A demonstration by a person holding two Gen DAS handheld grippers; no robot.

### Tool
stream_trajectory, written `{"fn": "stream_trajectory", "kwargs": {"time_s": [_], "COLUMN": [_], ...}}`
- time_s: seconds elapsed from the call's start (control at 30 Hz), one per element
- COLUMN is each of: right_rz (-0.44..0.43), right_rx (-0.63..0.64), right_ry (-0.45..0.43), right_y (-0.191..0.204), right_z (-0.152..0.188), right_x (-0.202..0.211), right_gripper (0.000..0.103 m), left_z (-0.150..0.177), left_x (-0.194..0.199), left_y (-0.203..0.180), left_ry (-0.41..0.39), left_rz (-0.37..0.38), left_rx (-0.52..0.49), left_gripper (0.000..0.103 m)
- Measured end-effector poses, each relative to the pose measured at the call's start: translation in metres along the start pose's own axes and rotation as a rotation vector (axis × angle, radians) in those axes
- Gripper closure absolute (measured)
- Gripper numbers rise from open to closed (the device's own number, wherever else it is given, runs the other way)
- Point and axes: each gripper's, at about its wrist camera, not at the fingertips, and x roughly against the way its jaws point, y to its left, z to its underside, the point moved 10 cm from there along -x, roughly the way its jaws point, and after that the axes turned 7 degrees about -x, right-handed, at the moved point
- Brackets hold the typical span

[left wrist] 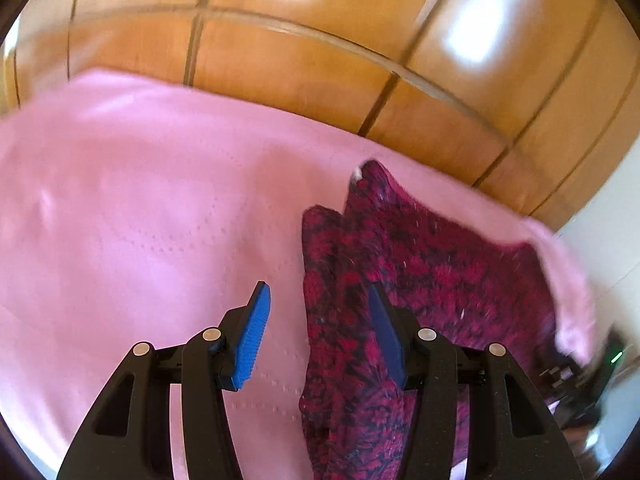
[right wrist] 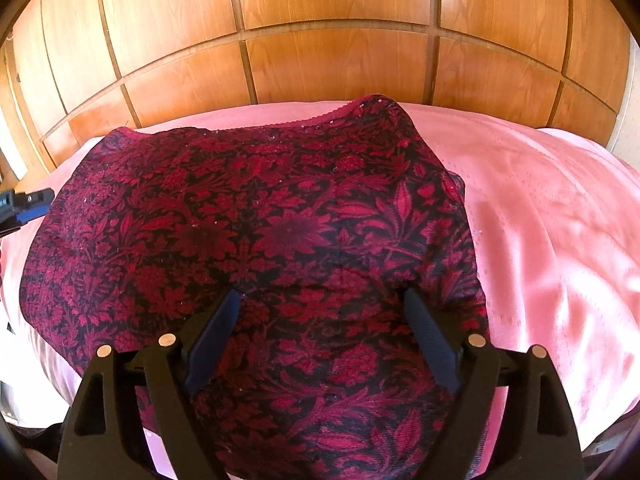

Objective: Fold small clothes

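Observation:
A dark red and black floral garment (right wrist: 280, 232) lies spread flat on a pink bedcover (right wrist: 560, 220). My right gripper (right wrist: 320, 304) is open and empty, its blue-padded fingers hovering over the garment's near part. In the left wrist view the same garment (left wrist: 420, 272) lies to the right on the pink bedcover (left wrist: 140, 220). My left gripper (left wrist: 318, 300) is open and empty above the garment's left edge, the left pad (left wrist: 252, 336) over bare cover. The left gripper also shows at the left edge of the right wrist view (right wrist: 24, 208).
A wooden panelled wardrobe (right wrist: 320, 20) stands behind the bed, also in the left wrist view (left wrist: 320, 60). A pale wall (left wrist: 612, 220) is at the right. The bed's edge drops off near the bottom of the right wrist view.

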Motion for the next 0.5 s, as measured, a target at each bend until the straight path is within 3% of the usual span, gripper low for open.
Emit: {"fn": "stream_trajectory", "kwargs": {"time_s": [0.17,0.37,0.4,0.43,0.5], "right_rz": [-0.004,-0.001,-0.001,0.000,-0.001], "right_rx": [0.000,-0.004,-0.005,-0.006,-0.007], "right_ry": [-0.001,-0.006,-0.007,-0.008,-0.008], "right_y": [-0.001,-0.001,0.000,0.000,0.000], "right_z": [0.000,0.000,0.000,0.000,-0.001], "right_x": [-0.001,-0.001,-0.001,-0.001,-0.001], "right_gripper": [0.018,0.017,0.017,0.017,0.017], "left_z": [-0.012,-0.026,-0.027,-0.030,-0.038], "left_x": [-0.011,-0.045,-0.049,-0.053,-0.056], "left_y": [0.006,-0.010,-0.013,-0.018,-0.022], "left_ry": [0.035,0.109,0.119,0.126,0.121], "left_rz": [0.182,0.231,0.234,0.230,0.208], "left_rx": [0.104,0.110,0.105,0.090,0.063], "left_gripper": [0.053,0.053,0.062,0.081,0.091]}}
